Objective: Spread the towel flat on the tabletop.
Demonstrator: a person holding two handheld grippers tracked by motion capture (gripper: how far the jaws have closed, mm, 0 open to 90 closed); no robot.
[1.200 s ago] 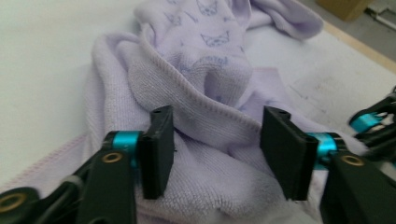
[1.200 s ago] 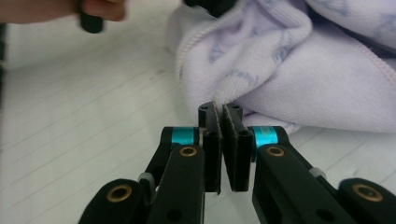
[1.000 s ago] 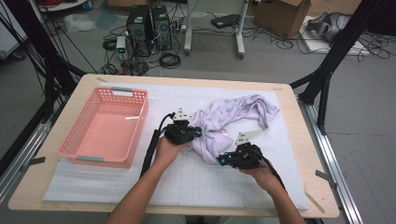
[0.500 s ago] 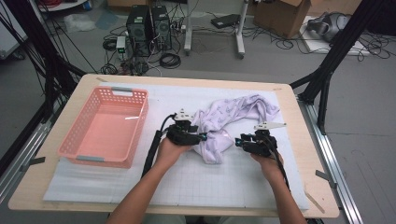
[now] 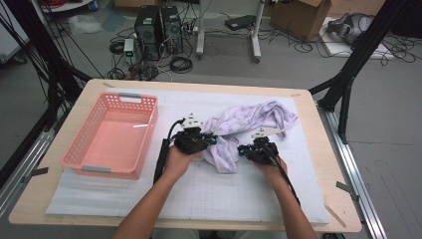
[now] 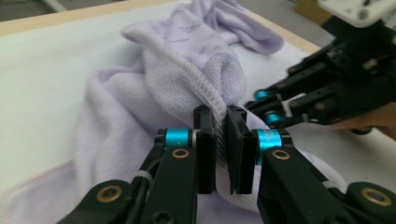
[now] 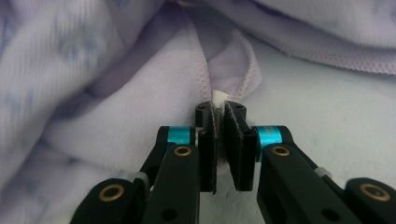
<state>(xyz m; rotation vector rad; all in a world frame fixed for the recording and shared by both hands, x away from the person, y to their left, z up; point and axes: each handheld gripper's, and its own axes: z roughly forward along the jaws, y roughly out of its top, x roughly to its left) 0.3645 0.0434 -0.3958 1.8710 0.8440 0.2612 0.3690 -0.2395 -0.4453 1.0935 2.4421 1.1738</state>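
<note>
Both forearms come in from the bottom edge of the high view and angle toward each other. The left hand (image 5: 180,160) wraps the body of the left gripper (image 5: 215,141), which points to the right. The right hand (image 5: 271,167) holds the right gripper (image 5: 240,149), pointing left, so the two tips sit near each other. The left gripper's fingers (image 6: 206,149) have just been closing and pinch lilac cloth (image 6: 154,84). The right gripper's fingers (image 7: 207,154) have just been closing too, clamped on a hem of that cloth
</note>
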